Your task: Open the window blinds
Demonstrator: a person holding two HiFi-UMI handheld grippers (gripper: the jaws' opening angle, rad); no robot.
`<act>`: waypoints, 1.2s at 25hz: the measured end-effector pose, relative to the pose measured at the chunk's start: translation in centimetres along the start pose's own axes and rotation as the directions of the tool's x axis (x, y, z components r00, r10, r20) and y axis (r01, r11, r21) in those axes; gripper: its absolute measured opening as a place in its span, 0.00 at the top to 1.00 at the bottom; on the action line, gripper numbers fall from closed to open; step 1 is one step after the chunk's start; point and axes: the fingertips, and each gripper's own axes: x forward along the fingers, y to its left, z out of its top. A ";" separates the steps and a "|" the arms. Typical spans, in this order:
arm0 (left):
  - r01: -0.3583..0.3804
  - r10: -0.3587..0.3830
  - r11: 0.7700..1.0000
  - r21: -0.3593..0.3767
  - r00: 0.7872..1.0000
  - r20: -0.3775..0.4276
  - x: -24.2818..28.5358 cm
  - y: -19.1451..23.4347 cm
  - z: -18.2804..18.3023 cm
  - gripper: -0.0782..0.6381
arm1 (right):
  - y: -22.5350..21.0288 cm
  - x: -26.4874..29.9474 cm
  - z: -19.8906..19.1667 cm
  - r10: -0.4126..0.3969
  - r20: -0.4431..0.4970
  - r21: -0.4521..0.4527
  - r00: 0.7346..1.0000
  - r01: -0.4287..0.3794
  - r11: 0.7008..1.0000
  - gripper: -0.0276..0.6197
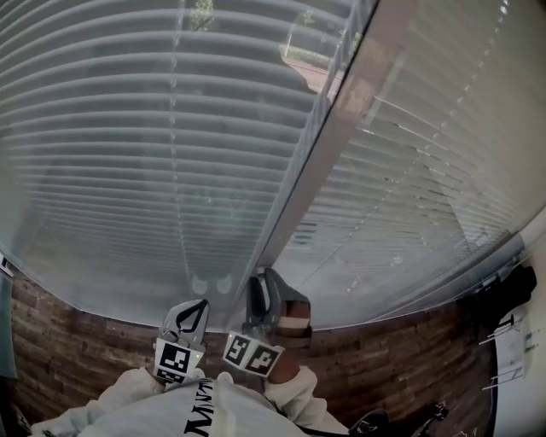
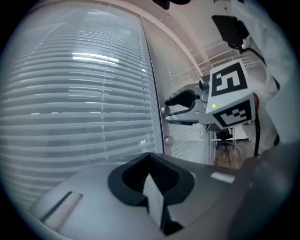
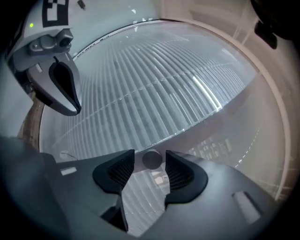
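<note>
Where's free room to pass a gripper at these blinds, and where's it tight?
Free: across the left blind, left of its lift cord, and across the right blind beyond the frame post. Tight: the post's foot, where the left gripper, the right gripper and the cord tassels bunch together.

A brown plank floor point(image 1: 77, 350) is running along the foot of the wall. It is showing again under a dark office chair point(image 2: 225, 137) that is standing well back in the room. A pale post point(image 1: 341, 128) is slanting up through the middle of the head view. Near that view's right edge a black object point(image 1: 509, 293), possibly a bag, is sitting next to a white wire rack point(image 1: 510, 346). Outside, green foliage point(image 1: 202, 13) is showing near a reddish paved patch point(image 1: 317, 75).
</note>
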 end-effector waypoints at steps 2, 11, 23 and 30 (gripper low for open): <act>0.005 -0.005 1.000 -0.006 1.000 0.002 0.1 0.0 -0.1 0.89 | -0.3 0.2 -0.1 -0.029 -0.017 -0.032 0.999 0.029 0.999 0.66; 0.021 -0.021 1.000 -0.017 1.000 0.005 0.8 0.2 -0.3 0.89 | -1.4 0.3 -0.4 0.002 -0.008 0.448 1.000 0.002 0.894 0.76; 0.020 -0.020 1.000 -0.021 1.000 -0.004 0.6 0.3 -0.8 0.89 | -1.8 0.5 -3.4 0.024 0.227 0.717 0.974 -0.151 -0.681 0.76; 0.024 -0.024 1.000 -0.017 1.000 -0.009 0.2 0.2 -0.8 0.89 | -0.8 0.7 -4.1 -0.094 0.273 0.109 0.957 -0.128 -0.986 0.77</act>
